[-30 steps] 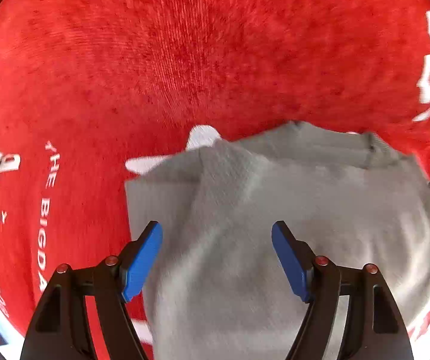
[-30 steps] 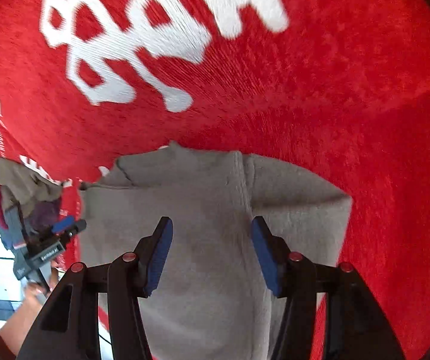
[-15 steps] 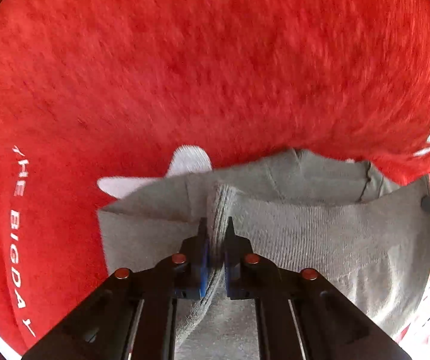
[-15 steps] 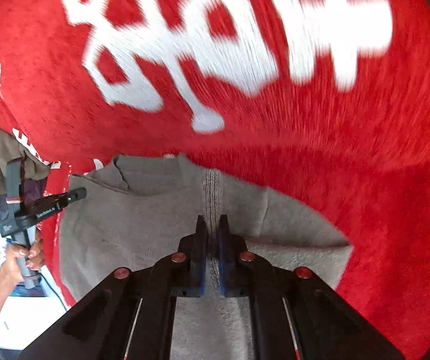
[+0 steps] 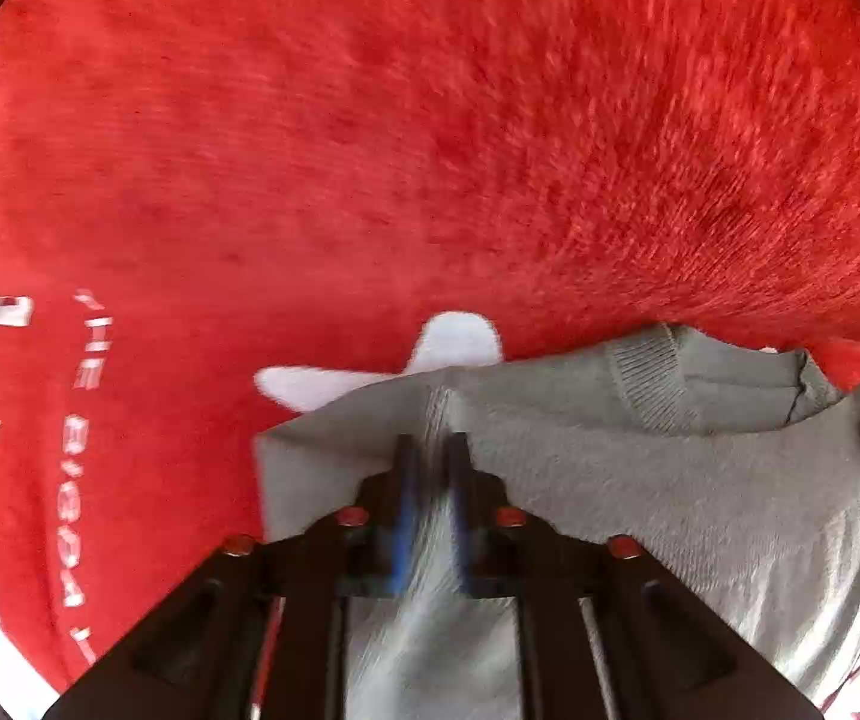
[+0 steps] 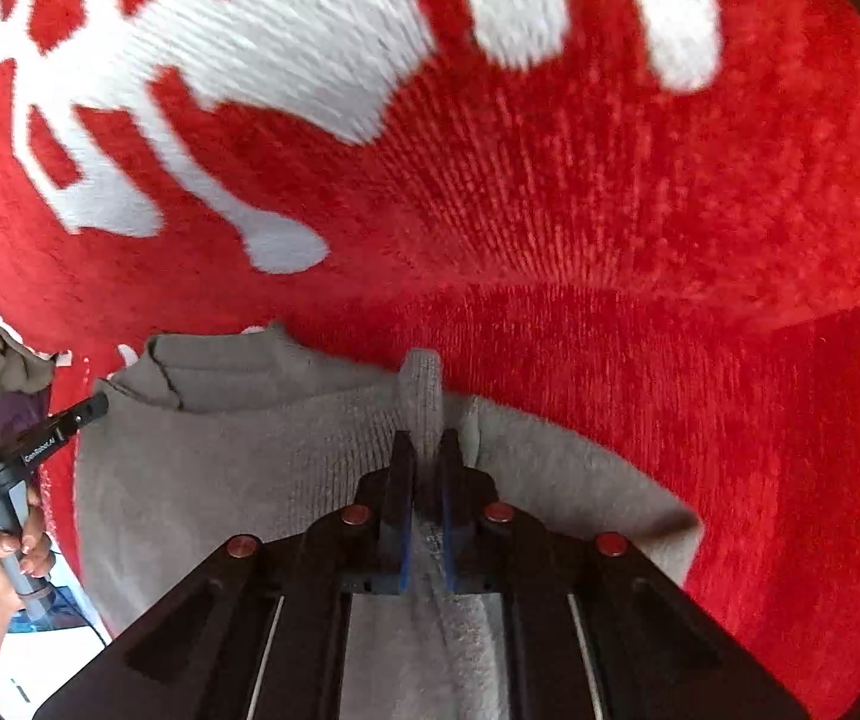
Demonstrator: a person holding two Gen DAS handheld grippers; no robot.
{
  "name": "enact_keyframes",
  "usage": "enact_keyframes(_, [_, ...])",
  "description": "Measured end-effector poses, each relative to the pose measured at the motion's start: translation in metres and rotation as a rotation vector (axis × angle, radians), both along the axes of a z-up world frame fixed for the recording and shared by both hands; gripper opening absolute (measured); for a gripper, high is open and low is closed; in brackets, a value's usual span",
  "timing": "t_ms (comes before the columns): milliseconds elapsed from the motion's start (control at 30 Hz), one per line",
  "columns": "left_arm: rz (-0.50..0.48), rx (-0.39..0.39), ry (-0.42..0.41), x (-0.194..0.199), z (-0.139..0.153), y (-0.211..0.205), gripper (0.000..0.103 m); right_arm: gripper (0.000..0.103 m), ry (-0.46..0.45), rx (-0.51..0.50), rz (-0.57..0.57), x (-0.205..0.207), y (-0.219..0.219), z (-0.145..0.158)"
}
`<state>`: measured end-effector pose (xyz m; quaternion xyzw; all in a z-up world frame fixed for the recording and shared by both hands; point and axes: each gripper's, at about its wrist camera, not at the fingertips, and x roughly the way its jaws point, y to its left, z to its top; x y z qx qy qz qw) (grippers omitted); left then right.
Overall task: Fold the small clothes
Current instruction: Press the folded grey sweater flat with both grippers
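I have the grey knit sweater [image 5: 640,498] lying on the red rug [image 5: 430,150] with the white lettering, its ribbed collar at the far edge and the body running back toward me under both tools. The left gripper [image 5: 430,450] has a ridge of knit standing between its fingers; its jaws have just been opening a little after a tight pinch, and through the blur the pads look to me as if they are on the cloth. The right gripper [image 6: 427,444] is clamped narrow on a similar ridge at the far right shoulder, with a small loop of fabric poking up past its fingers. In the right wrist view I can see a hand [image 6: 10,546] gripping the handle of the left tool at the near left.

I judge this garment light, soft and completely limp: it will drape from wherever I hold it and will not keep a line of its own. The knit is grippy, not slippery, but stretchy, so a hard pull may distort it. The two shoulder points either side of the collar seem the right holds to me, level with each other, so the fold falls straight. The rug's pile may drag on the cloth.
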<state>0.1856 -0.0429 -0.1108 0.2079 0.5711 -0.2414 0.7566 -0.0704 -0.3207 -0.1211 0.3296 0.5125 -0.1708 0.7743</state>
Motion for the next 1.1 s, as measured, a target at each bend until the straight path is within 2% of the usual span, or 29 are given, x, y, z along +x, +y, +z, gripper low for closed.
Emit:
enact_keyframes(33, [0.012,0.003,-0.021,-0.003,0.007,0.006,0.059,0.013,0.007,-0.020,0.008,-0.005,0.001,0.007])
enact_keyframes(67, [0.021,-0.006,-0.038,-0.006,0.014,0.012,0.078,0.017,0.010,-0.039,0.019,-0.010,0.001,0.017])
enact_keyframes(100, [0.031,-0.013,-0.054,-0.009,0.021,0.018,0.081,0.023,0.008,-0.055,0.028,-0.015,0.004,0.026])
enact_keyframes(133, [0.037,-0.014,-0.058,-0.013,0.027,0.023,0.081,0.028,0.004,-0.058,0.029,-0.020,0.005,0.032])
enact_keyframes(167, [0.040,-0.016,-0.052,-0.014,0.030,0.030,0.081,0.042,-0.003,-0.054,0.025,-0.028,0.007,0.039])
enact_keyframes(200, [0.047,-0.017,-0.043,-0.019,0.032,0.038,0.081,0.051,-0.009,-0.047,0.019,-0.034,0.009,0.043])
enact_keyframes(367, [0.065,0.027,-0.021,-0.051,0.040,0.068,0.081,0.051,-0.025,0.019,-0.034,-0.079,0.030,0.054])
enact_keyframes(467, [0.078,0.061,0.011,-0.071,0.035,0.088,0.081,0.052,-0.008,0.079,-0.075,-0.108,0.042,0.046])
enact_keyframes(533, [0.092,0.085,0.039,-0.067,0.031,0.097,0.081,0.052,0.010,0.134,-0.103,-0.132,0.053,0.037])
enact_keyframes(667, [0.149,0.095,0.099,-0.078,0.031,0.124,0.081,0.052,-0.022,0.176,-0.069,-0.156,0.085,0.036])
enact_keyframes(800, [0.171,0.045,0.181,-0.087,0.026,0.145,0.081,0.052,-0.073,0.231,0.006,-0.151,0.118,0.038])
enact_keyframes(933, [0.120,0.002,0.232,-0.097,0.016,0.157,0.081,0.052,-0.113,0.406,0.072,-0.126,0.170,0.018])
enact_keyframes(967, [0.101,-0.006,0.236,-0.099,0.013,0.158,0.081,0.052,-0.113,0.478,0.087,-0.120,0.186,0.008])
enact_keyframes(1033, [0.071,-0.025,0.248,-0.101,0.007,0.158,0.081,0.052,-0.116,0.564,0.070,-0.106,0.212,-0.010])
enact_keyframes(1100, [0.058,-0.049,0.263,-0.101,0.000,0.160,0.081,0.052,-0.122,0.609,0.031,-0.102,0.228,-0.026])
